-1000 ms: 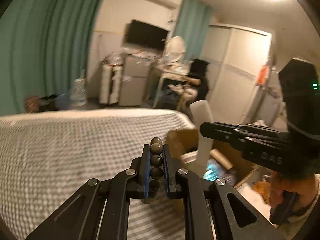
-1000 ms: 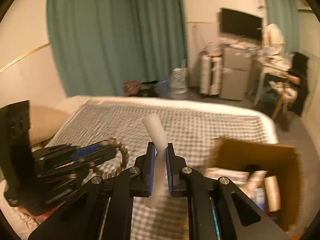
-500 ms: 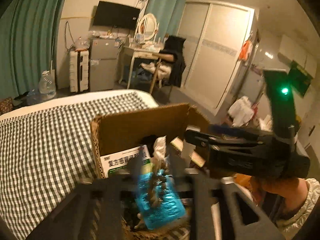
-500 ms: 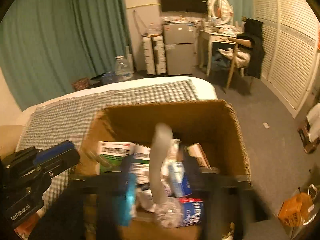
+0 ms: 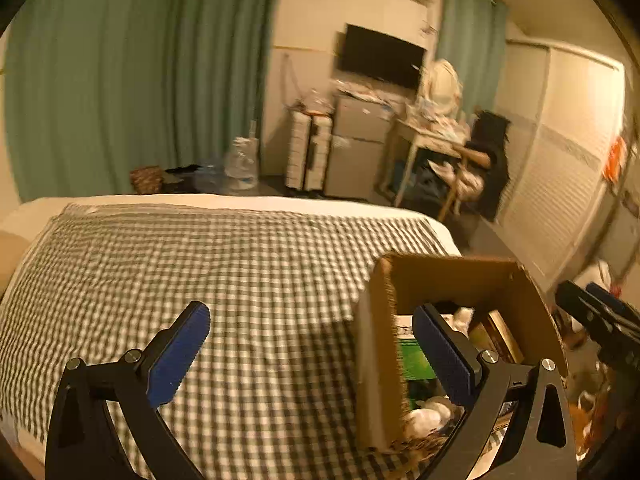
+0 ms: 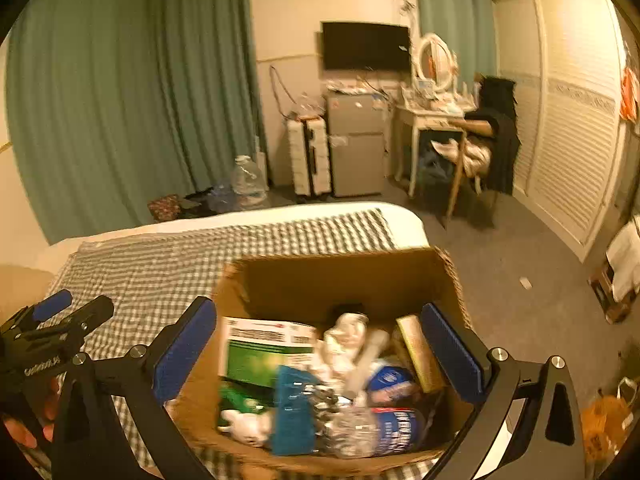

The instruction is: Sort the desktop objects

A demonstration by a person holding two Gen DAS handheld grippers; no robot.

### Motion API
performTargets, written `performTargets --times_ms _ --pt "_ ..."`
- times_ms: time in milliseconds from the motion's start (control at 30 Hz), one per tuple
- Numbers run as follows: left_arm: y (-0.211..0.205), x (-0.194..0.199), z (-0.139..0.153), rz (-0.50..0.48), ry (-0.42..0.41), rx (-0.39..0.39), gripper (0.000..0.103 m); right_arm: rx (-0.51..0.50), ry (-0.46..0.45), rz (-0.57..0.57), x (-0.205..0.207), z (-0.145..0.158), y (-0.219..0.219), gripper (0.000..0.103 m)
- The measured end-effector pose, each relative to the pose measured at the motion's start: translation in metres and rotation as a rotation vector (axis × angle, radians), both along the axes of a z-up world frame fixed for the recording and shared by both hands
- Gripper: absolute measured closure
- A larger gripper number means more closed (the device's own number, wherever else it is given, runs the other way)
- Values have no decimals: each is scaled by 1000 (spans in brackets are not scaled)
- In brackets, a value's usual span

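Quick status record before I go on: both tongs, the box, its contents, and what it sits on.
left tongs: open, empty, over the checked blanket beside the box
right tongs: open, empty, above the box opening
cardboard box: open top, sitting on the blanket near the bed's edge
box contents: green-and-white carton, blue packet, blue-labelled bottle, crumpled white items; blurred, no finer detail
bed surface in view: only blanket visible around the box

cardboard box [image 6: 448, 276] on bed [image 6: 160, 264], packets [image 6: 264, 352] inside, possibly bottles too
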State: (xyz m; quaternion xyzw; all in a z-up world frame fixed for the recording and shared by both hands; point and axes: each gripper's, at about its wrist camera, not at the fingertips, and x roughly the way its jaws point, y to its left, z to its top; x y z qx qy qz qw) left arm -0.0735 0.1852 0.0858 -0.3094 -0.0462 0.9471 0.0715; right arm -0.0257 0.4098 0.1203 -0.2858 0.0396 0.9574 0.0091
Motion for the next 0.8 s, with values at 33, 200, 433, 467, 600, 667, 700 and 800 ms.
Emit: performTargets --times_ms 33,200,433,467,600,667,700,800 --pt "-7 3 0 24 5 -3 0 0 7 15 2 2 -9 0" --pt "-27 23 -13 74 29 -4 0 -1 -9 56 7 -18 -38 0" --pt "-37 39 -40 109 -2 -45 0 7 -92 67 2 -61 -53 0" --pt "-38 39 -43 109 -6 -39 0 9 -102 67 2 -65 -54 0" --pt "-34 41 -49 111 -10 -52 0 3 -121 68 -2 -77 -54 0" --pt "-30 44 -50 112 1 -65 0 -8 -128 72 -2 -81 -54 0" --pt "-27 45 -48 108 4 -70 0 -14 -135 74 -3 -83 -55 0" --pt "-20 44 -47 80 13 -98 0 -19 -149 81 -4 -88 -54 0"
